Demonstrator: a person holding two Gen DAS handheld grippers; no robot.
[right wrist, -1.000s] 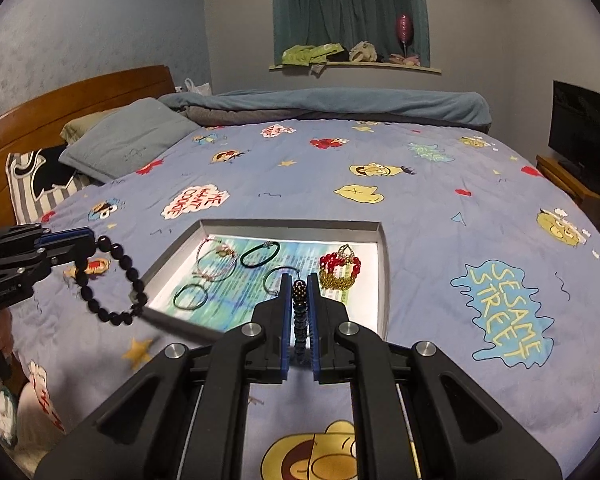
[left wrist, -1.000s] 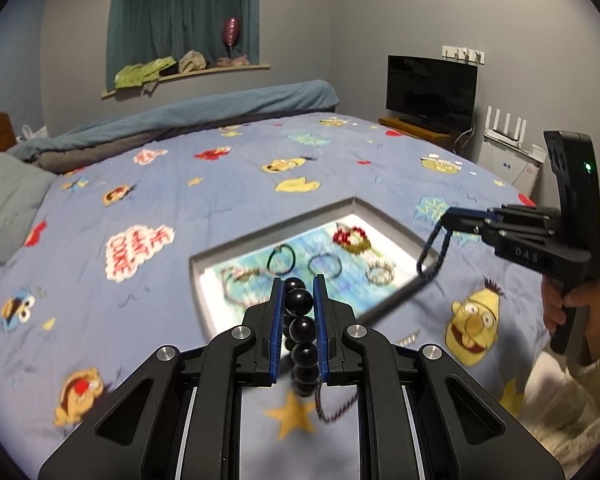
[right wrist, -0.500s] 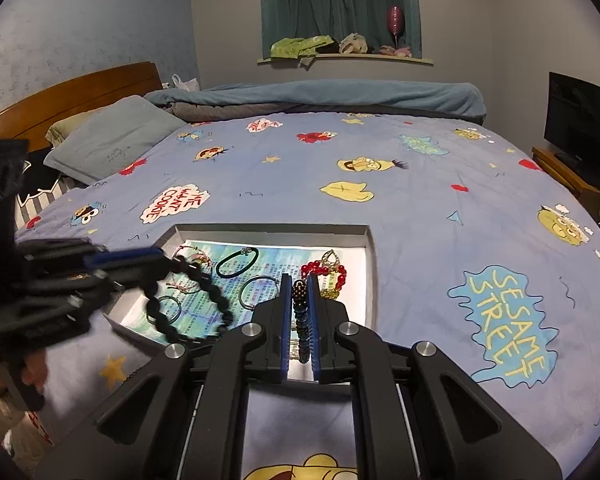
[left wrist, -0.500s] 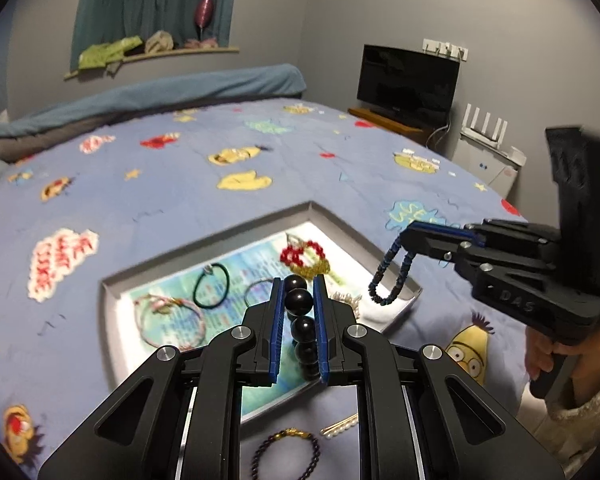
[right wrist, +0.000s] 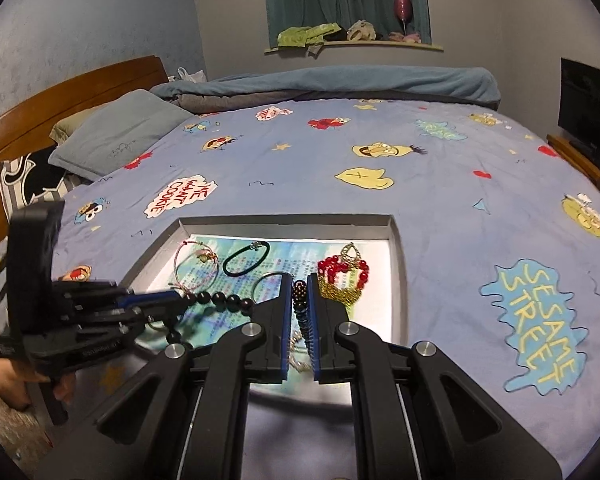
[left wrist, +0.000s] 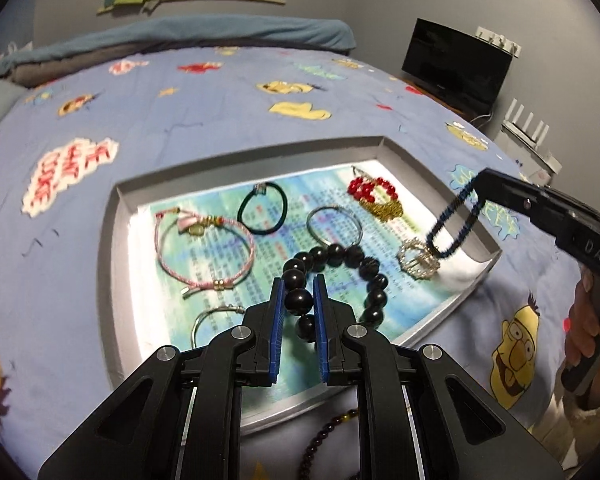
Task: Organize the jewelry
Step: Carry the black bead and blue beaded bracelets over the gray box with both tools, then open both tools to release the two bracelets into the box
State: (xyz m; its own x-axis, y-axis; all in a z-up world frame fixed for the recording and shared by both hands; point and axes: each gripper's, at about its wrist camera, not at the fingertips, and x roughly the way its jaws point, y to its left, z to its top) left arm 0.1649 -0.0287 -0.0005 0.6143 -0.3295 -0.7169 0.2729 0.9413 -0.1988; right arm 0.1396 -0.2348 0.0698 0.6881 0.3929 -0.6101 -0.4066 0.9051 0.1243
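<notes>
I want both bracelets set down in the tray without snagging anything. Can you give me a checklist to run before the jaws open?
1. Left gripper clamped on the black bead bracelet: ok.
2. Right gripper clamped on the small dark bead bracelet: ok.
3. Both bracelets over the tray: ok.
4. Black bead bracelet resting on the tray floor: cannot tell.
5. Small dark bead bracelet clear of the silver ring piece: not ok, it hangs right at it.
6. Black bead bracelet clear of the silver bangle: not ok.
</notes>
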